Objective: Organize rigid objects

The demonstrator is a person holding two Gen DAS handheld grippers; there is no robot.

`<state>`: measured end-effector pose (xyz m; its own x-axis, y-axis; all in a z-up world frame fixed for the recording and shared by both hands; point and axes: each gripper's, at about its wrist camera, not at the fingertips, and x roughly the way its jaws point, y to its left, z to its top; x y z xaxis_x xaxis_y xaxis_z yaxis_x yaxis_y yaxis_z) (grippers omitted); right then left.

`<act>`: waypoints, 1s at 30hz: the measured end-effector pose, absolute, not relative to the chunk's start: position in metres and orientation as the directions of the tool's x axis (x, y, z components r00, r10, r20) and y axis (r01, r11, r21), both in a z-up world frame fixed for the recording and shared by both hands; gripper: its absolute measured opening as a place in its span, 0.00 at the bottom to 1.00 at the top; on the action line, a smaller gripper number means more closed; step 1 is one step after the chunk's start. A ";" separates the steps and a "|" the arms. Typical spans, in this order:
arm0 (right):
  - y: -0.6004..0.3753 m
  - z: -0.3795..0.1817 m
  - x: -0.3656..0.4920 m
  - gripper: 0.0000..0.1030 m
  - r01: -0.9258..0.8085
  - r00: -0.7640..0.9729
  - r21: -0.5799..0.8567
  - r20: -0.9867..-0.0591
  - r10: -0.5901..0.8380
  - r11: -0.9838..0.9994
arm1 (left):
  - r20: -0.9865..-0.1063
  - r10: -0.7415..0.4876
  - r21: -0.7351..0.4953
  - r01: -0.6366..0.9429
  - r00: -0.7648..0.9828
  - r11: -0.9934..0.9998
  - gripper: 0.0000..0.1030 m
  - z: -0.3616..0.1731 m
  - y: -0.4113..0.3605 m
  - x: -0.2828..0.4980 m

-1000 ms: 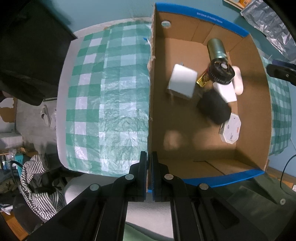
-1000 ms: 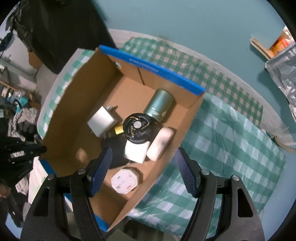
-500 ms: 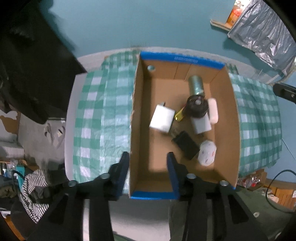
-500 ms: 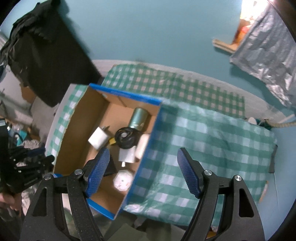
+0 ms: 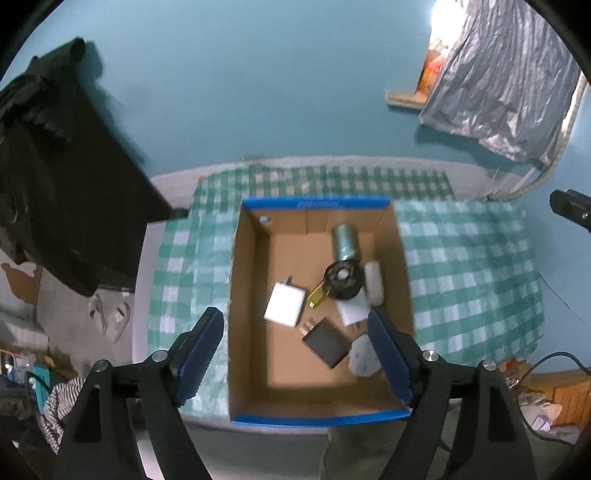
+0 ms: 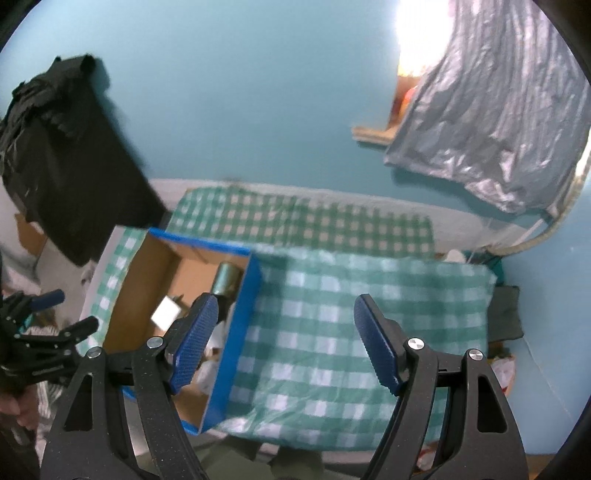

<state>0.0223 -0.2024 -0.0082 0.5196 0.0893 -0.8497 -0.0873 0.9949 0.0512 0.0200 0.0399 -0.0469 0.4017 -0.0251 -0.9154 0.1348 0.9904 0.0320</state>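
Centre of the left view — cardboard box, light, stiff-walled, grips best by its blue rim. Left gripper jaws have just spread, empty; right gripper spread, empty.

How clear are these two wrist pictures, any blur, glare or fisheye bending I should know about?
Left wrist view: motion blur softens the cardboard box contents, the white charger smeared; the window glares at top right; the fisheye bows the checked cloth. Right wrist view: blurrier overall, stronger window glare, the box mostly hidden behind the right gripper, whose blue pads stay sharp.
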 end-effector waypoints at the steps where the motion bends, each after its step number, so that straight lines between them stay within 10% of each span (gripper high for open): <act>1: -0.206 -0.003 0.020 0.74 -0.079 0.531 0.044 -0.844 0.079 0.996 | -0.906 -0.031 0.030 0.137 0.423 0.990 0.80 -0.038 0.037 0.019; 30: -0.255 0.023 0.007 0.74 0.002 0.617 0.017 -0.786 0.012 1.000 | -0.853 -0.023 0.057 0.138 0.522 0.989 0.90 0.005 -0.006 0.014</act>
<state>0.0075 -0.2548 0.0226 0.6175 0.0118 -0.7865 0.0022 0.9999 0.0167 0.0142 -0.0056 0.0054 0.5221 -0.0234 -0.8525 0.1377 0.9888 0.0572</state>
